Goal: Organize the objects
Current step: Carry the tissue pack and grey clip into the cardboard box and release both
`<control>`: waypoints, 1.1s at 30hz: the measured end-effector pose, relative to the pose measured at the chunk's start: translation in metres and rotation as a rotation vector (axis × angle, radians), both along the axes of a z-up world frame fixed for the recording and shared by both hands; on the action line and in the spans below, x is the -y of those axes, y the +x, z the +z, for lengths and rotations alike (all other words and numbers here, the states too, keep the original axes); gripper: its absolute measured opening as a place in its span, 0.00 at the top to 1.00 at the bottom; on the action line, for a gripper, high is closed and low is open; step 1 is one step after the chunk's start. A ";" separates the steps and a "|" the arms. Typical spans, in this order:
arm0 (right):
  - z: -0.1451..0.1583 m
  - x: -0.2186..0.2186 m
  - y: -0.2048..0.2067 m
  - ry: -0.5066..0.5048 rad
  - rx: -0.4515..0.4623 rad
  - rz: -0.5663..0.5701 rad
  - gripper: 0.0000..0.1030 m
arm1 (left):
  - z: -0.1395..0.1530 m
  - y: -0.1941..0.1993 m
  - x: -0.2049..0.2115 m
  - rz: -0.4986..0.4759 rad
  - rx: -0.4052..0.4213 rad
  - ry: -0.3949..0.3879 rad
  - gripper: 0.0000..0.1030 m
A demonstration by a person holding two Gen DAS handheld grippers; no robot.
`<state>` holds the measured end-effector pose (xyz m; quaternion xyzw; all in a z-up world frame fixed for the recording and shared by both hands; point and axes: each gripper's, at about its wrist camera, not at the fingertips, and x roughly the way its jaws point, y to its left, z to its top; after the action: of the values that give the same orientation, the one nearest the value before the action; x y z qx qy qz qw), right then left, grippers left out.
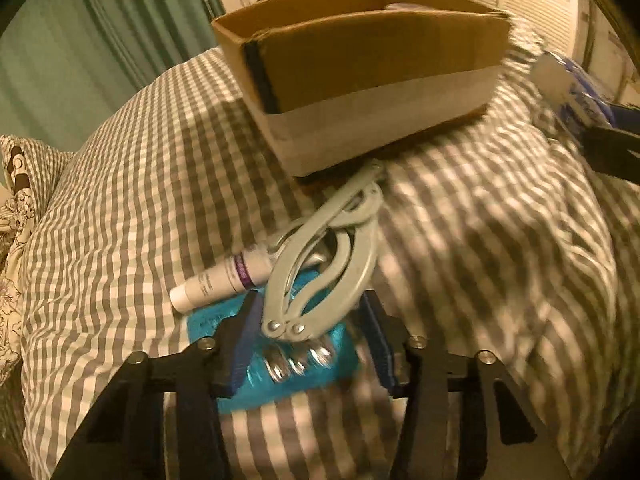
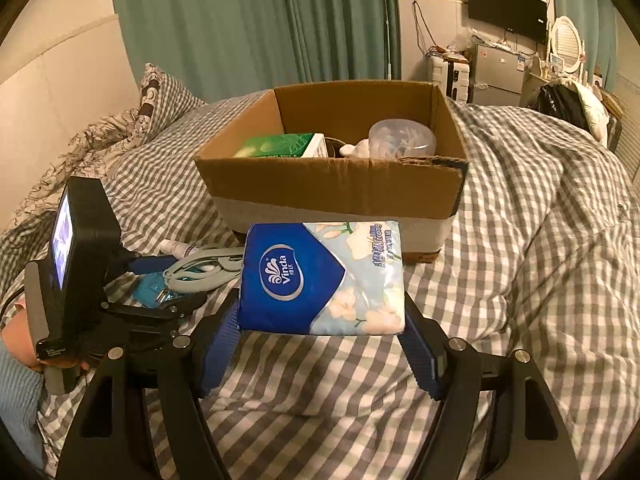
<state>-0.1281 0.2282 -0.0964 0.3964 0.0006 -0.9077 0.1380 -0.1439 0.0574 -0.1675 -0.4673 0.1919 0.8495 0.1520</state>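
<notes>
My right claw (image 2: 320, 344) grips the tissue pack (image 2: 322, 276) above the bed (image 2: 520, 240), just before the box (image 2: 332, 184). I should lift it over the near wall, then release. My left claw (image 1: 308, 328) gapes around the pliers (image 1: 324, 264).

The left gripper (image 1: 312, 344) had a black frame with cut-out slots, round silver screws at its joints, and two ribbed blue fingers (image 1: 244, 344). The right gripper (image 2: 320, 344) was built alike: black slotted arms, silver screws, ribbed blue fingers (image 2: 218, 356). In the right wrist view, the left gripper carried a black camera block (image 2: 82, 236) with a small lit screen facing sideways. Below that block showed a patch of skin and a light blue knitted sleeve (image 2: 18, 396).
</notes>
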 end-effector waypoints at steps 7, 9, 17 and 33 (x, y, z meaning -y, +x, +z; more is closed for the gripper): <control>0.014 -0.004 0.022 -0.001 -0.011 -0.009 0.29 | 0.010 0.031 -0.004 -0.031 0.034 0.058 0.84; 0.017 -0.005 0.025 -0.004 -0.013 -0.008 0.29 | 0.012 0.032 -0.006 -0.014 0.035 0.077 0.84; 0.014 -0.007 0.025 -0.014 -0.004 -0.009 0.29 | 0.007 0.002 -0.024 0.011 0.014 0.024 0.79; 0.001 -0.018 0.023 -0.054 0.021 -0.020 0.29 | 0.026 0.026 -0.009 0.078 0.010 0.138 0.92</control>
<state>-0.1055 0.2458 -0.0951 0.4020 -0.0291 -0.9045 0.1397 -0.1177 0.0661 -0.1412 -0.4669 0.1138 0.8638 0.1514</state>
